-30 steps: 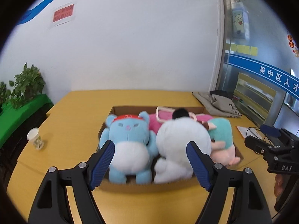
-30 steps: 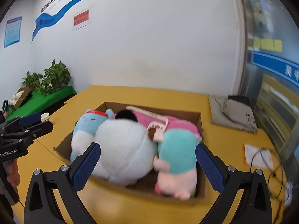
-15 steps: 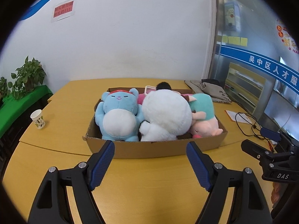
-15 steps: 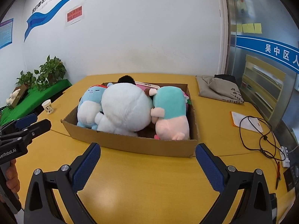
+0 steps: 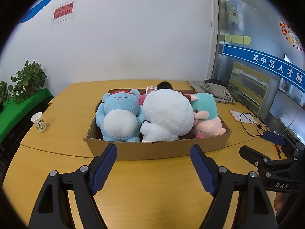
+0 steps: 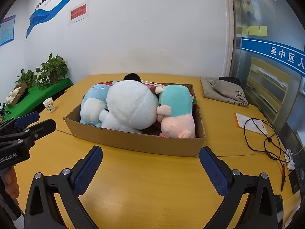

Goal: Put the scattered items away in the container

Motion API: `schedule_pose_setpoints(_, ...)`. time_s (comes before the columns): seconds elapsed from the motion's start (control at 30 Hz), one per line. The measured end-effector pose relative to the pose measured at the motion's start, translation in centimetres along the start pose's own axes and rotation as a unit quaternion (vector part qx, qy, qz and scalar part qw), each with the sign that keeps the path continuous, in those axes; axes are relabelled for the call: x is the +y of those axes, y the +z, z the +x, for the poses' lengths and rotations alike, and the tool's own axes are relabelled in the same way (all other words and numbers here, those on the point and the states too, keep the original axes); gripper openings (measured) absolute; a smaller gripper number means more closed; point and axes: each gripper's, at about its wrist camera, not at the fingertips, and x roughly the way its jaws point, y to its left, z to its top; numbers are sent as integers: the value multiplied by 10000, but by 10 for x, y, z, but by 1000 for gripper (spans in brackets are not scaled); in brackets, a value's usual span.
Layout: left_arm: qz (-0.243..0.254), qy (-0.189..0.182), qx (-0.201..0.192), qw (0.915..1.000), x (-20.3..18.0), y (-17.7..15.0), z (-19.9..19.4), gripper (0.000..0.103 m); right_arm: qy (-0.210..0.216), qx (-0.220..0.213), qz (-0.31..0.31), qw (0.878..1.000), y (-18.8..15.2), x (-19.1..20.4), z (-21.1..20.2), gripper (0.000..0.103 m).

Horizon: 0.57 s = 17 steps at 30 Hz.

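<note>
Left wrist view: the left gripper (image 5: 153, 153) hangs released, jaws spread wide with nothing between them, over bare yellow desk (image 5: 152, 190) in front of the cardboard box (image 5: 156, 149). Open desk lies between the fingertips and the box's near wall. The box sits mid-desk, packed side by side with a blue plush (image 5: 119, 118) at its left end, a white plush (image 5: 167, 116) in the middle and a teal-and-pink plush (image 5: 206, 118) at its right end; a pink item (image 5: 150, 90) shows behind them. A paper cup (image 5: 39, 121) stands near the desk's left edge, a grey cloth bag (image 5: 215, 92) at the far right corner, and a sheet with a black cable (image 5: 249, 122) along the right edge. The right gripper (image 5: 266, 152) comes in low at the right, apart from the box.

Right wrist view: the right gripper (image 6: 150, 163) is likewise released and empty, short of the box's (image 6: 133, 141) near wall. The left gripper (image 6: 32, 122) shows at the left edge. Potted plants (image 6: 51, 72) on a green shelf line the white wall beyond the desk's left side.

Compared with one second ago, both cameras sit farther back from the box: the plush toys then filled the space between the fingers, whereas the whole box is now in view.
</note>
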Motion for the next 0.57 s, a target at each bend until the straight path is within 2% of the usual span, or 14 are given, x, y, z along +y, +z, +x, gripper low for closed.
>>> schedule_pose_setpoints(0.3, -14, 83, 264, 9996, 0, -9, 16, 79, -138, 118, 53, 9998, -3, 1, 18, 103)
schedule_pose_setpoints(0.4, -134, -142, 413, 9990, 2, -12, 19, 79, -138, 142, 64, 9998, -4, 2, 22, 103)
schedule_pose_setpoints(0.57, -95, -11, 505, 9987, 1, -16, 23, 79, -162, 184, 57, 9997, -5, 3, 25, 103)
